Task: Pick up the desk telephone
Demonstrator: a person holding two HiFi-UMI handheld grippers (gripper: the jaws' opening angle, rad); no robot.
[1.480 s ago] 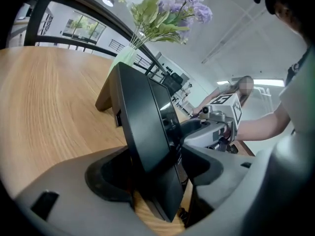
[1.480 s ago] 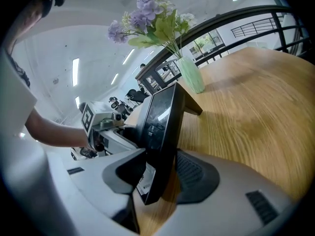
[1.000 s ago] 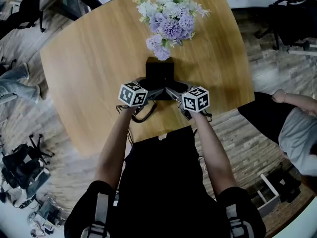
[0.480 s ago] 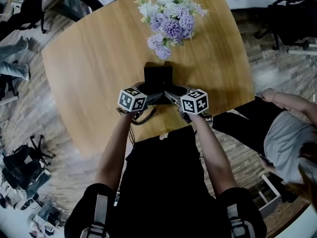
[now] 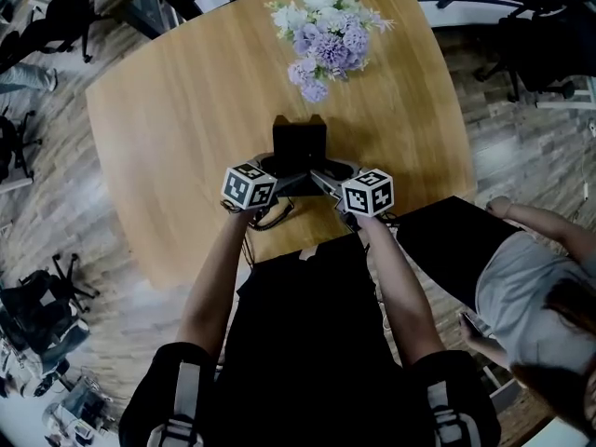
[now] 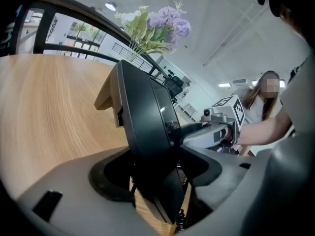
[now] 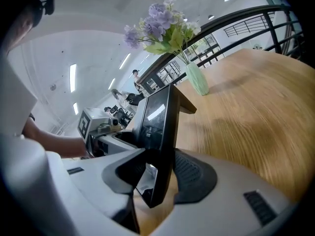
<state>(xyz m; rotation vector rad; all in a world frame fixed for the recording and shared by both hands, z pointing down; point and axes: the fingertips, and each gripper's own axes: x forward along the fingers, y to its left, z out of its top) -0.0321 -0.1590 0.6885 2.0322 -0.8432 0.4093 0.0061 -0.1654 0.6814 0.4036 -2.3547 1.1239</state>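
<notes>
Table (image 5: 177,119) | left gripper (image 5: 279,181), right gripper (image 5: 326,177) clamp desk telephone (image 5: 299,142) | near edge hidden

Left tool (image 5: 281,179) and right tool (image 5: 325,178) both clamped tight, tips angled inward.

Head view dim and desaturated, heavy fisheye bend at the edges. Gripper views brighter, lit by ceiling strip lights (image 7: 75,77). Black vignette corners, close foreground soft. Glare streak on telephone (image 7: 160,132) screen, faint shadow beside vase (image 7: 198,80).
</notes>
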